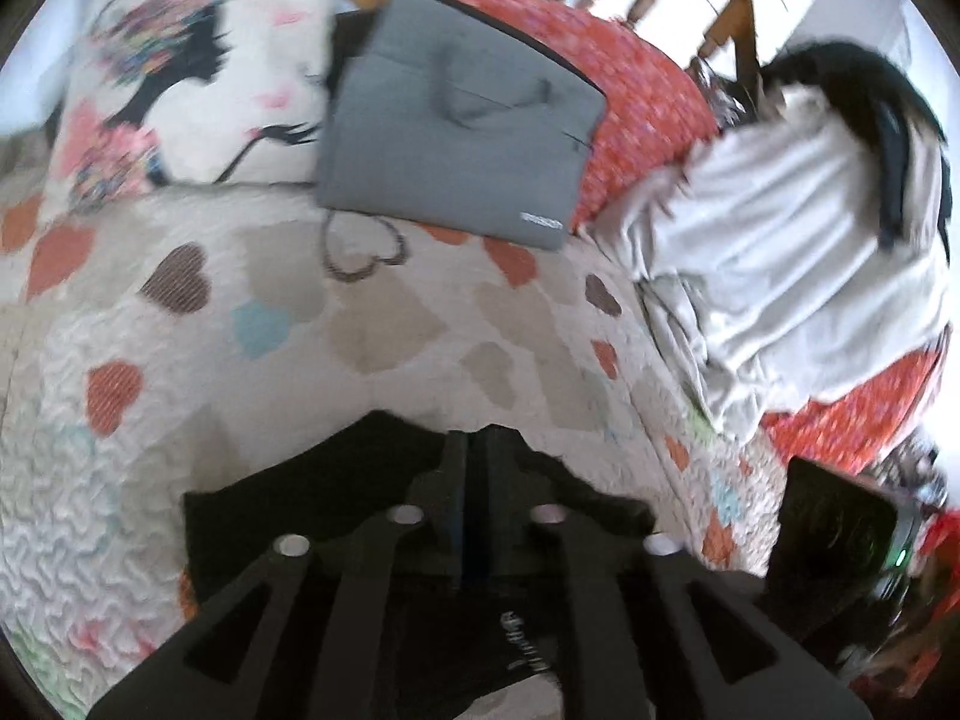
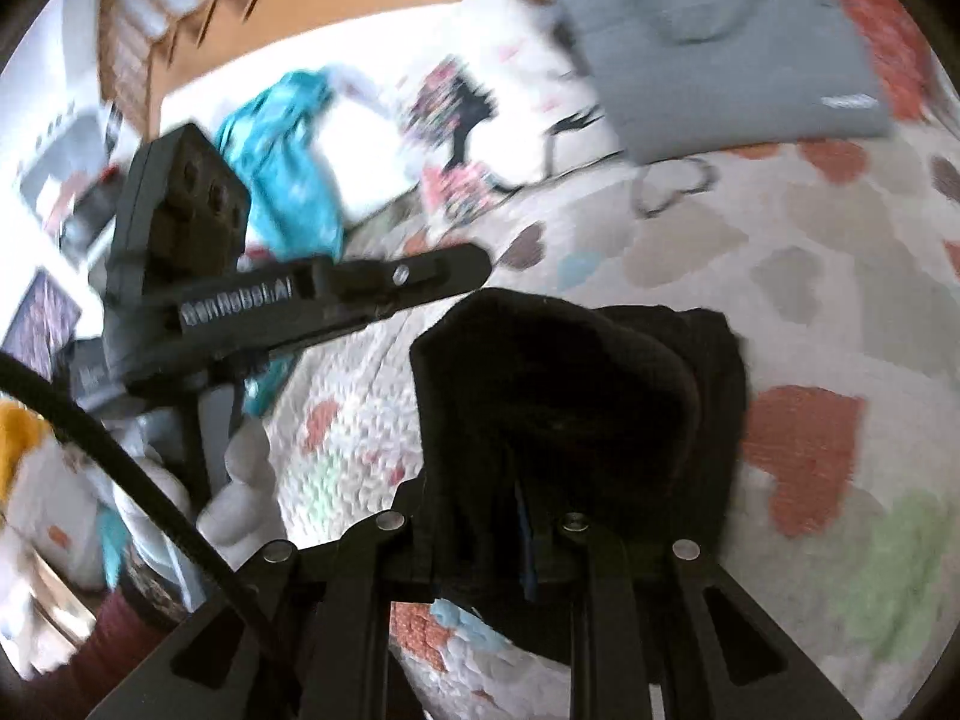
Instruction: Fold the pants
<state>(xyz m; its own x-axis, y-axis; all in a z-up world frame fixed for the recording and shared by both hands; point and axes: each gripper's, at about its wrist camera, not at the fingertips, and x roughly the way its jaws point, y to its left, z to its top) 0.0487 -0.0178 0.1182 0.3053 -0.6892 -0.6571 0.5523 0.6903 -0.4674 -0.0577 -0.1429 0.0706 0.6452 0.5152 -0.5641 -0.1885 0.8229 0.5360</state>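
On a bed spread with a heart-patterned quilt (image 1: 372, 324), two hand-held tools grip a pair of black pants (image 2: 576, 384) mid-fold. The left tool (image 1: 474, 480) has its fingers pressed together on a flat edge of the dark cloth, which lies low on the quilt just beneath it. The right tool (image 2: 528, 516) is clamped on a bunched fold of the same pants, lifted into a hump above the bedding; the left tool's body crosses the right camera's view at its side. Both views are blurred, so the garment's full outline and which end each tool holds cannot be made out.

Doing this fold well probably means keeping both grips level and equally taut, carrying the held edge over in one sweep so it lands square on the part beneath, then letting go only once the cloth lies flat, without dragging the quilt.

A grey laptop bag (image 1: 462, 126), zipped shut with contents unseen, leans against a red cushion (image 1: 648, 90) at the head of the bed, beside a printed pillow (image 1: 180, 78). A pale garment (image 1: 774, 240) lies heaped to the right.
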